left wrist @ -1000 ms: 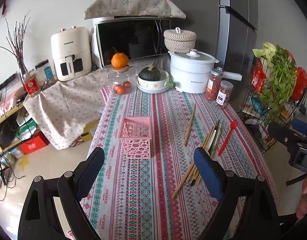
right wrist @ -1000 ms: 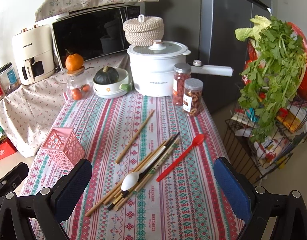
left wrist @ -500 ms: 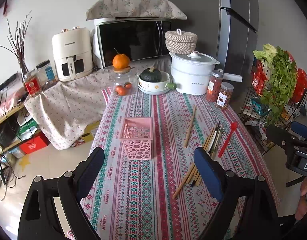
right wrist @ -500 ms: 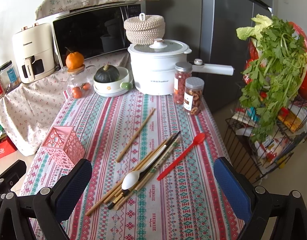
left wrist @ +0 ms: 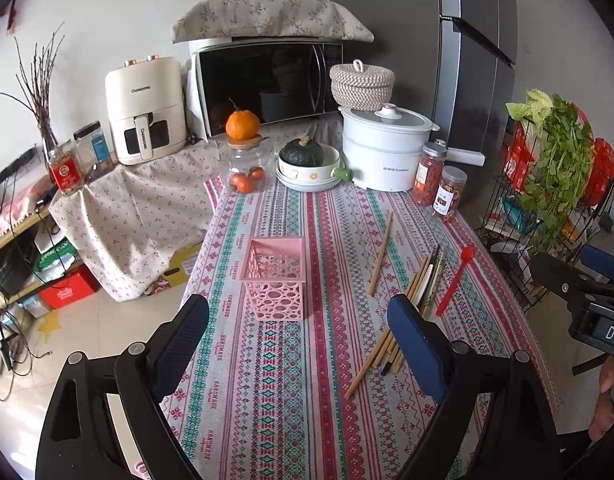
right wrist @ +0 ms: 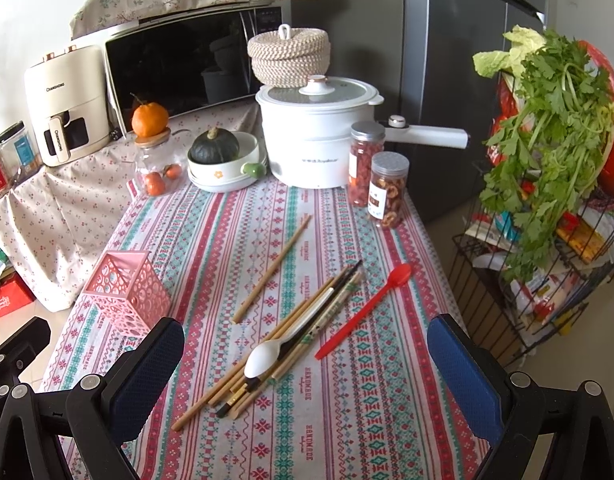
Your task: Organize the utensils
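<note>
A table (right wrist: 387,420) under a striped cloth carries everything. At its far edge a white pot (right wrist: 315,140) and two jars (right wrist: 377,184) are lined up, well apart from the work. Toward the left edge a pink basket (right wrist: 125,288) stands upright and looks empty from the left wrist view. Right of centre, a bundle of chopsticks (right wrist: 291,332) lies diagonally with a white spoon (right wrist: 263,358) resting on top; a single chopstick (right wrist: 273,270) lies apart on the far side, and a red spoon (right wrist: 365,310) lies just beside the bundle, toward the right edge.

Nothing seems to have been sorted yet. A start is probably best made with an isolated piece, such as the red spoon, gripped near mid-handle so that it does not tip, and the bundle left undisturbed until later.

The left gripper (left wrist: 299,344) and right gripper (right wrist: 305,376) are both spread wide above the near edge; nothing is held or touched.
</note>
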`<state>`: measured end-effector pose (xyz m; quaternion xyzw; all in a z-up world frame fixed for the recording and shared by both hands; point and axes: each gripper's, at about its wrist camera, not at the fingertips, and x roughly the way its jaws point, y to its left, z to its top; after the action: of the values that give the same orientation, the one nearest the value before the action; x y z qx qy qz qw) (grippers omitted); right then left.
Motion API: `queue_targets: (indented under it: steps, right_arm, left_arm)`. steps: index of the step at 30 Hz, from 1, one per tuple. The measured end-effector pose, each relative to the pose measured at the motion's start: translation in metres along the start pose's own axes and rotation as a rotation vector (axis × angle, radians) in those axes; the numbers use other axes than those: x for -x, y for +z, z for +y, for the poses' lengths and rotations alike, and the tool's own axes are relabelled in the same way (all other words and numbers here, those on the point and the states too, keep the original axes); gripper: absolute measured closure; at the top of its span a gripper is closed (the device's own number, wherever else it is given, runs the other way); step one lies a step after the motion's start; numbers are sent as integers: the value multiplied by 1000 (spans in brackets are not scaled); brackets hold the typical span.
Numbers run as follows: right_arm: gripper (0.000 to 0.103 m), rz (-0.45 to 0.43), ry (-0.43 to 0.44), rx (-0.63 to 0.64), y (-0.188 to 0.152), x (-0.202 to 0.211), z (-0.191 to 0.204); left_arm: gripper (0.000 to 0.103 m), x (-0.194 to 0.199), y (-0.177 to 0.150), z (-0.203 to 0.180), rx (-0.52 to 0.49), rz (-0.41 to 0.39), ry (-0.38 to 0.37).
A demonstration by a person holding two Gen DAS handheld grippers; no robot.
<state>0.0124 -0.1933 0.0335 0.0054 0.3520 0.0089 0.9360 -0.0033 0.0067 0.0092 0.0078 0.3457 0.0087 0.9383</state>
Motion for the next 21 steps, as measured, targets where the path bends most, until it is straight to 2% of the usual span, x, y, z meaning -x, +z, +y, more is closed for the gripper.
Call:
queue_targets:
  steps: [21]
  right_arm:
    - [3,13,5,-10,0,-2,-1]
  left_arm:
    - [11,1,2,7,4,-6,8]
